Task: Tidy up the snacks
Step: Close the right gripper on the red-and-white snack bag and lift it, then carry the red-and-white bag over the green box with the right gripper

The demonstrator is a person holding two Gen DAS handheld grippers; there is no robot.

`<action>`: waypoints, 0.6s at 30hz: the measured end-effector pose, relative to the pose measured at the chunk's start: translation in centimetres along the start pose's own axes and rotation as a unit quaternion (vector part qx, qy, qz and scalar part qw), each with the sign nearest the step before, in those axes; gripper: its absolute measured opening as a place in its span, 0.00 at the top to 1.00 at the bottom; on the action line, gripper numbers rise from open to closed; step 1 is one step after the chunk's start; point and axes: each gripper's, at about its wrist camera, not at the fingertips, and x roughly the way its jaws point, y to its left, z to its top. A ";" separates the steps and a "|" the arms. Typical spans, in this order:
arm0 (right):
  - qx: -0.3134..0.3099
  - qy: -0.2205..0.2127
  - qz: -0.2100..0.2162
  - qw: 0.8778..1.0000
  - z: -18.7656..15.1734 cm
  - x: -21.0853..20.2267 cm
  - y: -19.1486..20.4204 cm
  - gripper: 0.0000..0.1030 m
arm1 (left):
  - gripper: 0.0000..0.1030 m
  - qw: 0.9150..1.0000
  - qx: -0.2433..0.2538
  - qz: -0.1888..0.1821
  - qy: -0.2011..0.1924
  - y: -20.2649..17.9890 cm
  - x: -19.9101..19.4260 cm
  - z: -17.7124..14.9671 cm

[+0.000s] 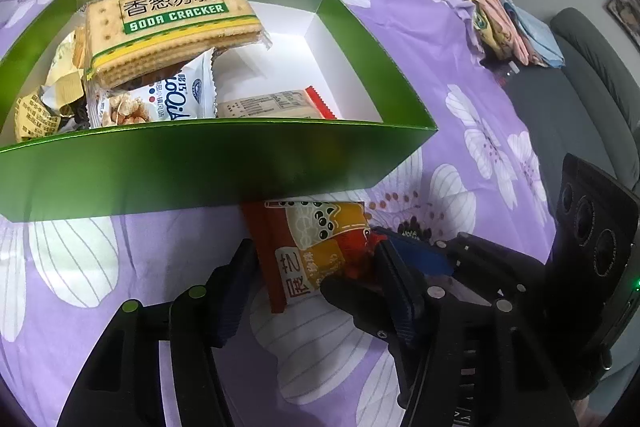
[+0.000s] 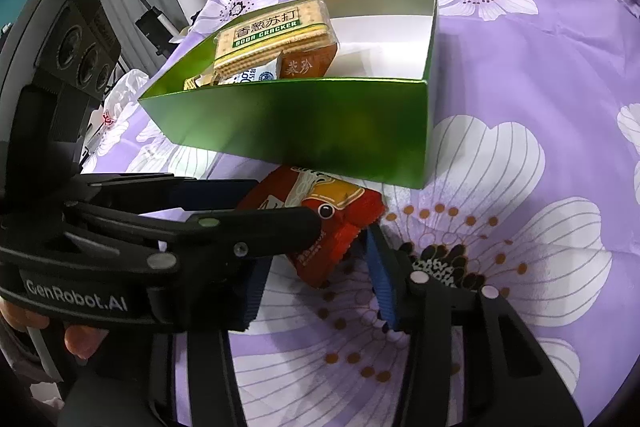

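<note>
A red and orange snack packet (image 1: 320,227) (image 2: 340,199) lies on the purple flowered cloth (image 1: 460,75), right against the near wall of a green box (image 1: 200,167) (image 2: 300,115). My left gripper (image 1: 314,247) (image 2: 286,203) is shut across the packet's width, its pads pressing on both long edges. My right gripper (image 1: 360,263) (image 2: 316,251) comes in from the right and is shut on the packet's crumpled red end. The box holds a soda cracker pack (image 1: 172,23) (image 2: 272,31) on top of several other wrapped snacks, all at its left side.
The right half of the box shows its bare white floor (image 1: 340,67). A pile of folded clothes (image 1: 500,15) and a grey sofa (image 1: 580,75) lie past the cloth's right edge. A white plastic bag (image 2: 128,83) sits left of the box.
</note>
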 end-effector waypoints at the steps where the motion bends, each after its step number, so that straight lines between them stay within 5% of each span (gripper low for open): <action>1: 0.000 -0.004 0.000 1.000 -0.1 -0.2 0.1 0.58 | 0.43 1.000 0.001 0.001 -0.002 -0.1 -0.1 0.0; 18: -0.013 -0.071 0.001 0.997 1.3 -5.1 3.0 0.59 | 0.43 0.997 0.023 -0.006 -0.068 -2.3 -5.9 0.3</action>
